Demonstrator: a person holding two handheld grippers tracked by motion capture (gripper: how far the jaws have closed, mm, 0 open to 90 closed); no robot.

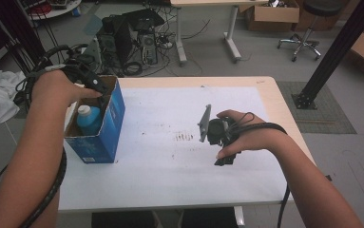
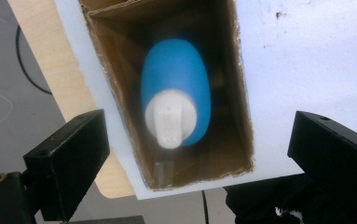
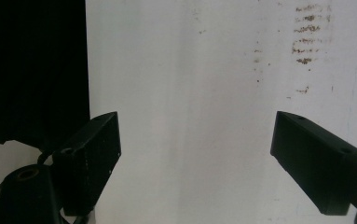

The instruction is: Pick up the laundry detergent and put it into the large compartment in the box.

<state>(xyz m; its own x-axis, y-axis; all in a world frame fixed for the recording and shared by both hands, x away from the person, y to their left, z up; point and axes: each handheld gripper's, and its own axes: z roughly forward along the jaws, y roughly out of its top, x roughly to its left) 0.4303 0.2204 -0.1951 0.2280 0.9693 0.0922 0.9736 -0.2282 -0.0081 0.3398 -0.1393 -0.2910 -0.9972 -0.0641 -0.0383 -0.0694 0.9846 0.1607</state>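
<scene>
A blue cardboard box (image 1: 104, 126) stands open-topped at the table's left edge. Inside it stands a blue bottle (image 1: 88, 118) with a white cap. My left gripper (image 1: 94, 84) hovers just above the box's far end. In the left gripper view its black jaws are spread wide over the box (image 2: 241, 93), and the blue bottle (image 2: 185, 79) with its white cap (image 2: 169, 119) sits untouched below them. My right gripper (image 1: 225, 159) rests low over the white table sheet at centre right. In the right gripper view, the right gripper (image 3: 195, 154) is open with nothing between its jaws.
A white sheet (image 1: 170, 152) with small brown stains (image 1: 184, 137) covers most of the wooden table. Beyond the far edge are computer towers (image 1: 127, 40) and cables, another desk, cardboard boxes and a stool. A black post (image 1: 334, 52) rises at the right.
</scene>
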